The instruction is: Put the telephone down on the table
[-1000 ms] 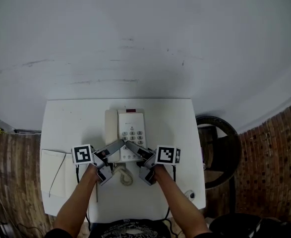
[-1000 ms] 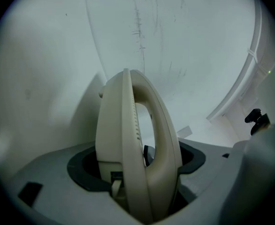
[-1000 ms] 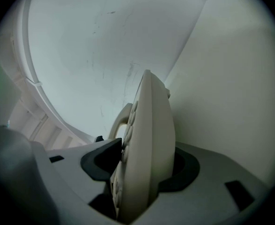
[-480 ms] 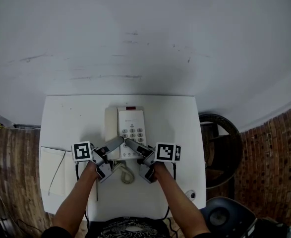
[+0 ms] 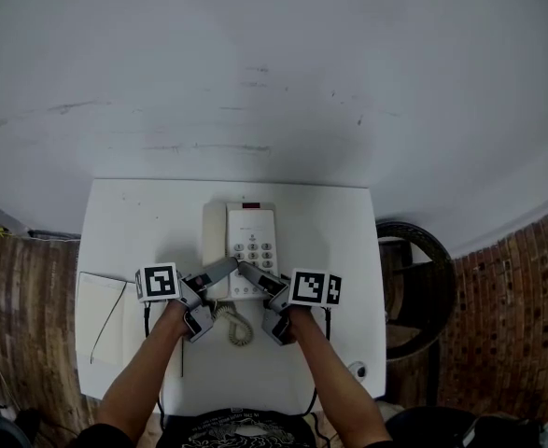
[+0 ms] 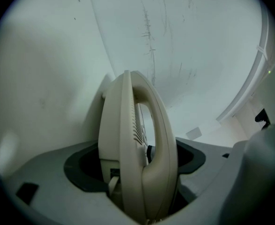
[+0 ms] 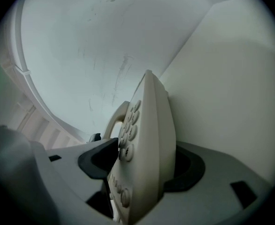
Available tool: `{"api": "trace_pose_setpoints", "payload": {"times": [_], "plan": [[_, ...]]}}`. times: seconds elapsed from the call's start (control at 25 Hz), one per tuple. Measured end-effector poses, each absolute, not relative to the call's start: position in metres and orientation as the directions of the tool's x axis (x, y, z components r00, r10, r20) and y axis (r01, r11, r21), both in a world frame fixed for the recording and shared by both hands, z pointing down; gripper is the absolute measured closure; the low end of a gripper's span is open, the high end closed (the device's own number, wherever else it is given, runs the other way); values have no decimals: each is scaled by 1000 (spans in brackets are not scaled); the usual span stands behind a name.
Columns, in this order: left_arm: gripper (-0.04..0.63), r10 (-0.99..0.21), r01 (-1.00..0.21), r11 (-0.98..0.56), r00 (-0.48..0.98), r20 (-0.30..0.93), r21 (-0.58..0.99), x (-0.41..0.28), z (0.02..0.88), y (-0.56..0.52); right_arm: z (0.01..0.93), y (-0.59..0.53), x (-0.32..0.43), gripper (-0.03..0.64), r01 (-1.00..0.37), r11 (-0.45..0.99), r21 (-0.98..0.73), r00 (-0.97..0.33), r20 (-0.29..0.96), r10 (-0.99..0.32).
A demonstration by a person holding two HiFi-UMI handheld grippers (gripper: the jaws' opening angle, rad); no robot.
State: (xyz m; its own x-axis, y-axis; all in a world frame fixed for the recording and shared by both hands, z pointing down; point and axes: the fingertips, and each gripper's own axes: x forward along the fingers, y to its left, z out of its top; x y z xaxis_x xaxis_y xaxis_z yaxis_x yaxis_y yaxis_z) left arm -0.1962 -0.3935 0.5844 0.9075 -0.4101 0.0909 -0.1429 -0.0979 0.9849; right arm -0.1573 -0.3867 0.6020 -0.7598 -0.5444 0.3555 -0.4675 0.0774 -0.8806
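A cream telephone (image 5: 247,241) with a keypad lies flat on the white table (image 5: 320,222), its coiled cord (image 5: 237,329) curling toward me. My left gripper (image 5: 216,292) is at its near left corner, shut across the handset and base (image 6: 137,153). At the near right corner, my right gripper (image 5: 257,297) has the keypad side of the base (image 7: 146,149) between its jaws, which are opening. The far pad of each gripper is hidden behind the phone.
A white notebook with a thin black line on it (image 5: 101,320) lies at the table's left edge. A small round object (image 5: 359,369) sits near the front right corner. A black round stool (image 5: 414,278) stands to the right of the table. Brick floor surrounds it.
The telephone and both grippers stay almost where they were; only the head view has shifted slightly. No clear change in either grip shows.
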Motion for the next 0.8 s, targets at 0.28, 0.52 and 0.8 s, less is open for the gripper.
{"api": "trace_pose_setpoints", "payload": {"times": [0.28,0.52,0.8], "plan": [[204,-422,-236,-94,889,176,967,-197,590,-393,605,-388,-148,308,-577,103,-810,-711,436,-551],[202,-429,-290,-93,875,224,953,-199,594,-390,609,-385,-148,299,-600,89,-795,-701,469,-538],[196,-419,-376,-106,856,301,920,-200,598,-386,611,-381,-147,291,-632,75,-772,-688,514,-511]]}}
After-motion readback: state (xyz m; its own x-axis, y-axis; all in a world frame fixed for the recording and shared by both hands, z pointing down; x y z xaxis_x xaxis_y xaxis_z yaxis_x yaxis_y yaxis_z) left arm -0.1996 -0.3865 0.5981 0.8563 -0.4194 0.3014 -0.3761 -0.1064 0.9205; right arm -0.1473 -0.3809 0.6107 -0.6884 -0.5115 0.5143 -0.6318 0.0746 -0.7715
